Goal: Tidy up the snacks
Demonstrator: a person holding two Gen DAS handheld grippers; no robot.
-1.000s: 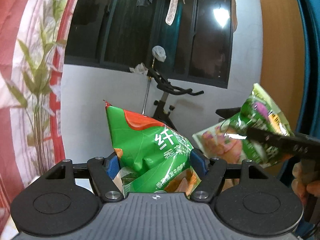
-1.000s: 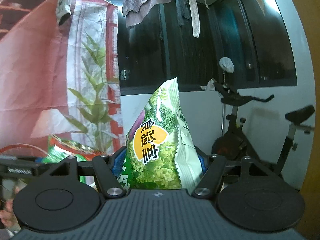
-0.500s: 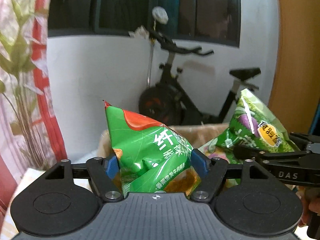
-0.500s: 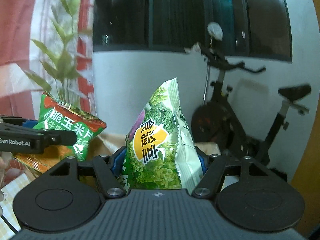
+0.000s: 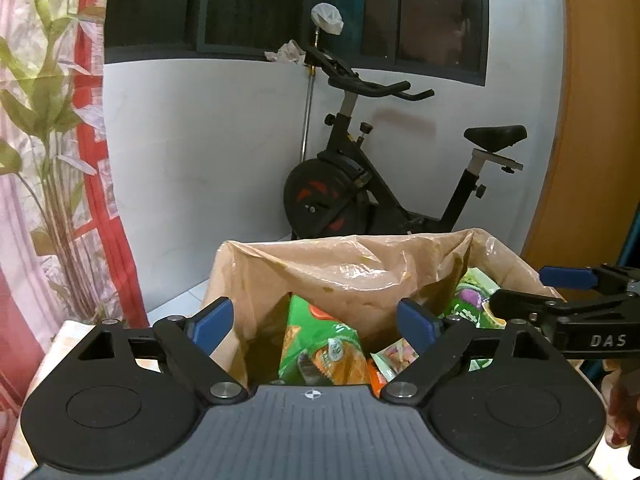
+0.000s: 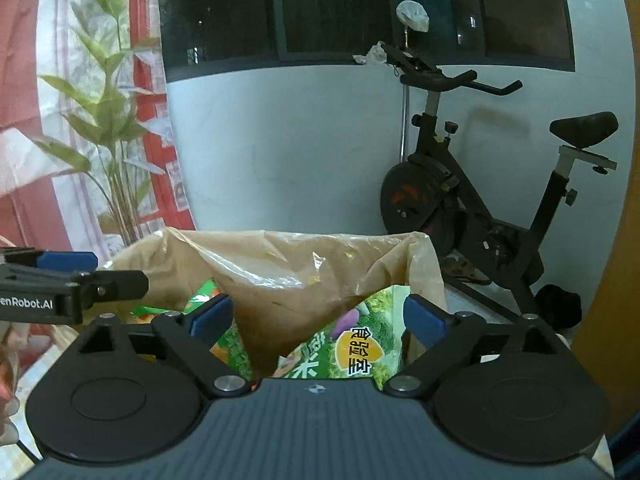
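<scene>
A brown plastic bag (image 5: 360, 256) stands open below both grippers. My left gripper (image 5: 314, 322) hangs over its left half, jaws opening, pads apart from everything. The green-and-orange snack bag (image 5: 320, 344) lies loose inside the brown bag under it. My right gripper (image 6: 318, 316) is over the right half of the brown bag (image 6: 280, 248), jaws also opening. Below it, free of the pads, the green broccoli-print snack bag (image 6: 360, 344) leans against the liner. Each gripper shows in the other's view: the right gripper (image 5: 532, 290) and the left gripper (image 6: 104, 270).
A black exercise bike (image 5: 360, 184) stands behind the brown bag against a white wall under dark windows. A red-and-white curtain with a leaf print (image 5: 48, 140) hangs at the left, an orange wooden panel (image 5: 592, 120) at the right. Other snack packets (image 5: 394, 354) lie in the brown bag.
Both grippers sank toward the brown bag and tipped downward. Both jaws widened and let go; each snack bag dropped out of its grip into the brown bag.
</scene>
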